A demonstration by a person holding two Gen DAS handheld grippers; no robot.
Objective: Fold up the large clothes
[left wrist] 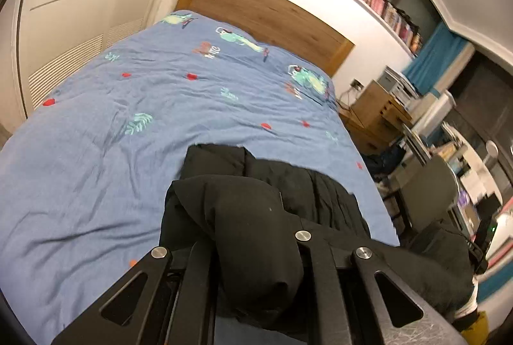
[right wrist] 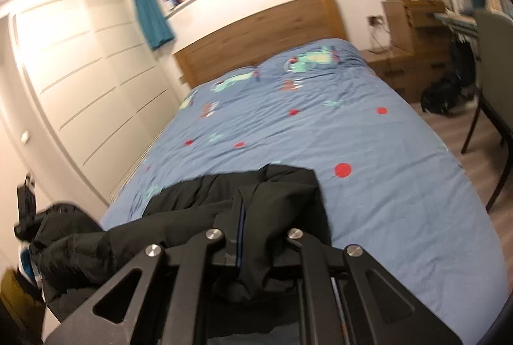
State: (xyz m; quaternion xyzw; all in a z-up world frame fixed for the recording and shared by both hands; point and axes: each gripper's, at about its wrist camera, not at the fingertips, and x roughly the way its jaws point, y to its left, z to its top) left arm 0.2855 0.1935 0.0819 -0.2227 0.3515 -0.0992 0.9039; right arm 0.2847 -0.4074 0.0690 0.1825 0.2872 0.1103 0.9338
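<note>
- Now carrying black coat (left wrist: 256, 232), bunched thick inside left gripper (left wrist: 253, 236), clamped.
- Likewise pinched by right gripper (right wrist: 253, 236); far hem resting ahead on blue duvet (right wrist: 368, 152).
- Better kept level, taut between both, lowered forward evenly onto bed.

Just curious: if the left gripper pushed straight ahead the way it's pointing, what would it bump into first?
The left gripper already has black jacket bunched between its fingers; beyond that, probably the blue bedcover.

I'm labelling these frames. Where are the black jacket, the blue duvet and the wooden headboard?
black jacket (left wrist: 256, 223): left wrist view, bunched fabric.
blue duvet (left wrist: 96, 152): left wrist view, bare middle.
wooden headboard (right wrist: 256, 37): right wrist view, front panel.
</note>
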